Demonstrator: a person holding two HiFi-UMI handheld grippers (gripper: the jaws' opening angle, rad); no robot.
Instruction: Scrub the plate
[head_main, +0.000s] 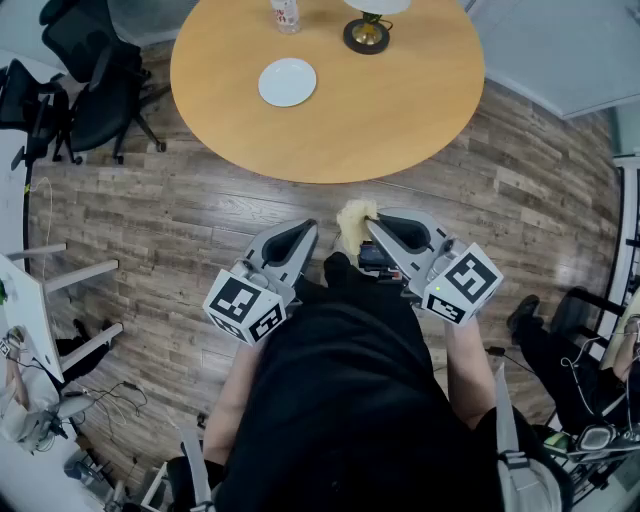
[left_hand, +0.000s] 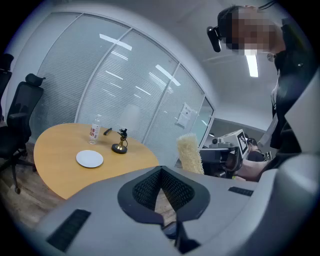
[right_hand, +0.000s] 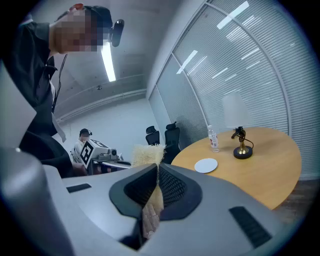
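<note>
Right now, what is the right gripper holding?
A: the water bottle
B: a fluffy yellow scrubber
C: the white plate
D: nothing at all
B: the right gripper has its jaws pinched on the fluffy yellow scrubber, while the white plate lies by itself on the round table.

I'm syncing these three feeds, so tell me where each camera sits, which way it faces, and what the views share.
Head view: on the person's head, looking steeply down at the round table; shows torso, left gripper, right gripper.
Left gripper view: on the left gripper, facing the table along its shut fingers; person's torso and right gripper at right.
Right gripper view: on the right gripper, facing the table along fingers clamped on the sponge; torso at left.
Shared: all show the white plate on the table.
</note>
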